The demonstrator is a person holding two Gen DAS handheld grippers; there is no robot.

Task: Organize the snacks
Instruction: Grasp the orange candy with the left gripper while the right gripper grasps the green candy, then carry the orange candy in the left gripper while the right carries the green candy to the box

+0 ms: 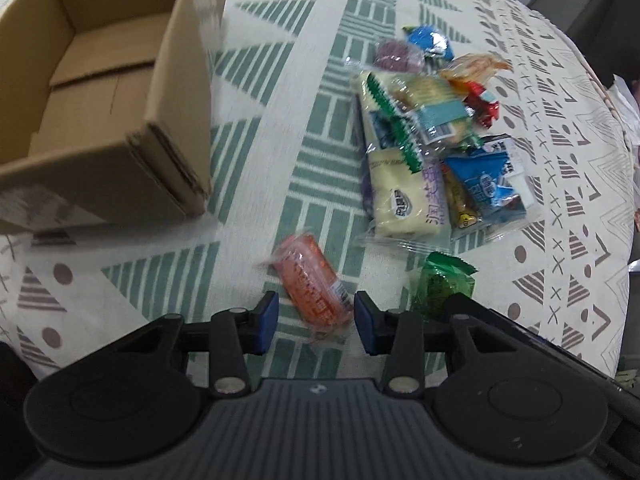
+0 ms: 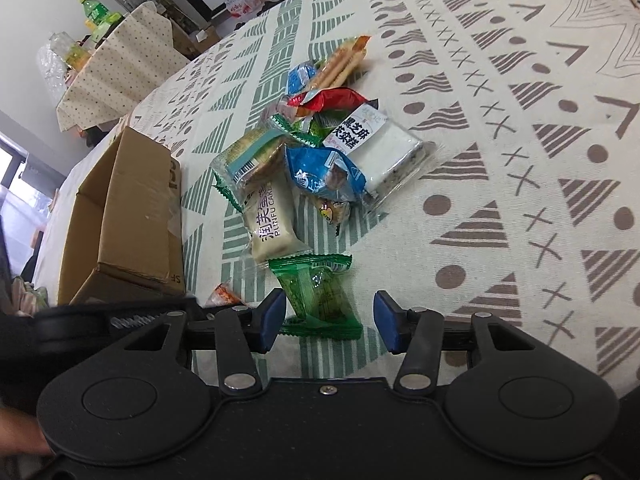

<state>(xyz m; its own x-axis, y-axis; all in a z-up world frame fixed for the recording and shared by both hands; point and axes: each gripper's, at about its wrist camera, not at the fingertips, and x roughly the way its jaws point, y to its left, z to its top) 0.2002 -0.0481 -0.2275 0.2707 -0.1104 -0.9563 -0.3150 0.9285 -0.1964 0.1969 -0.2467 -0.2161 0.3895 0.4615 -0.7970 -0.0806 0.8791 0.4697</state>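
A pile of wrapped snacks (image 1: 424,136) lies on the patterned tablecloth; it also shows in the right wrist view (image 2: 312,152). An orange snack pack (image 1: 312,288) lies between the open jaws of my left gripper (image 1: 316,324), with gaps on both sides. A green snack pack (image 2: 320,292) lies between the open jaws of my right gripper (image 2: 330,320), near the left pad; it also shows in the left wrist view (image 1: 444,284). An open, empty cardboard box (image 1: 108,92) stands to the left, also seen in the right wrist view (image 2: 128,216).
The tablecloth (image 2: 520,160) stretches to the right of the pile. A second table with bottles (image 2: 112,56) stands in the background. The table's edge curves at the right in the left wrist view (image 1: 624,240).
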